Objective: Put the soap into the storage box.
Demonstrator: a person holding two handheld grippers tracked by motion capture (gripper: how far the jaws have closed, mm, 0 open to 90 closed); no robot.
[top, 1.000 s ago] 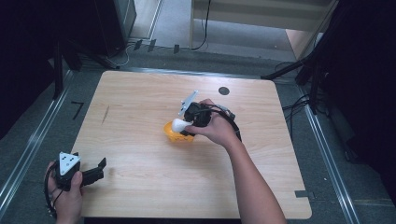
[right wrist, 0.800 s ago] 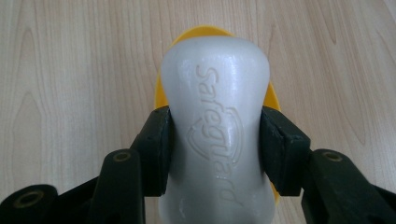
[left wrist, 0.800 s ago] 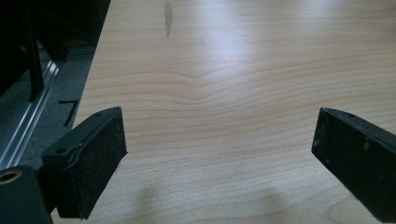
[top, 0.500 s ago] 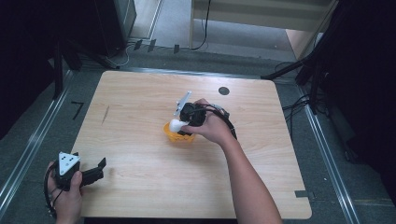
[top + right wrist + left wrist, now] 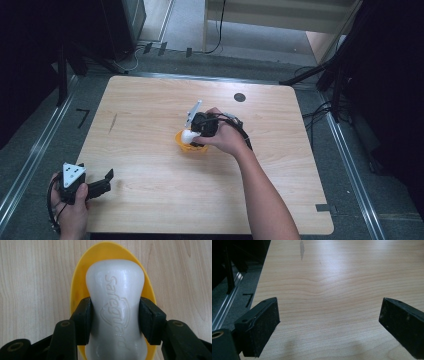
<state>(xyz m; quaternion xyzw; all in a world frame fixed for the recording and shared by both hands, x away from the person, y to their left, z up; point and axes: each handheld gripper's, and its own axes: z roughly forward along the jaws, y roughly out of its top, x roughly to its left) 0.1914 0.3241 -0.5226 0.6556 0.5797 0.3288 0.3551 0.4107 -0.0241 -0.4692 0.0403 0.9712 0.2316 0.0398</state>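
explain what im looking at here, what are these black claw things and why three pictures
A person sits at a wooden table holding a hand-held two-jaw gripper in each hand. One picture looks down from above; the other two come from cameras riding on each gripper, looking along its black jaws. The right gripper is shut on a white bar of soap embossed "safeguard", held over a yellow soap dish in the middle of the table. The left gripper rests near the table's near left corner, jaws open, with bare wood between them.
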